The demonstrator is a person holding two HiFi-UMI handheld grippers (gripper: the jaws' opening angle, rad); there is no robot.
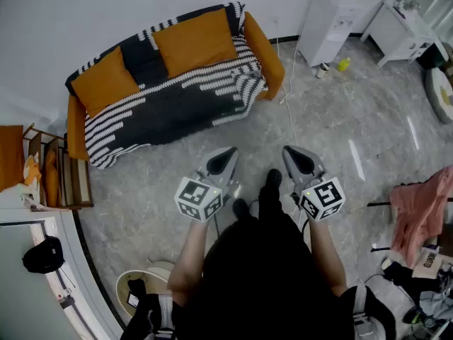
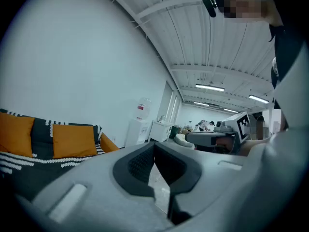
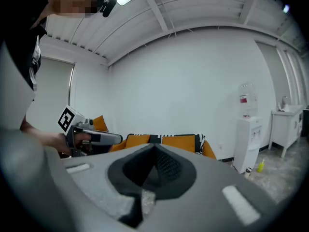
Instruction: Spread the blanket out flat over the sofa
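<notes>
The orange sofa (image 1: 267, 50) stands against the far wall. A black blanket with white stripes (image 1: 170, 105) lies spread over its seat and backrest and hangs down the front. Two orange cushions (image 1: 195, 41) lean on the backrest. My left gripper (image 1: 228, 152) and right gripper (image 1: 291, 152) are held side by side over the floor, well short of the sofa, both shut and empty. In the left gripper view the sofa and blanket (image 2: 29, 166) lie low at the left. In the right gripper view the sofa (image 3: 178, 141) shows straight ahead, with the left gripper (image 3: 113, 138) at the left.
A white water dispenser (image 1: 329, 27) and a white table (image 1: 403, 30) stand at the back right, with a yellow-green bottle (image 1: 343, 64) on the floor. A cable (image 1: 289, 98) runs beside the sofa. A wooden rack (image 1: 60, 176) is at the left, pink cloth (image 1: 421, 211) at the right.
</notes>
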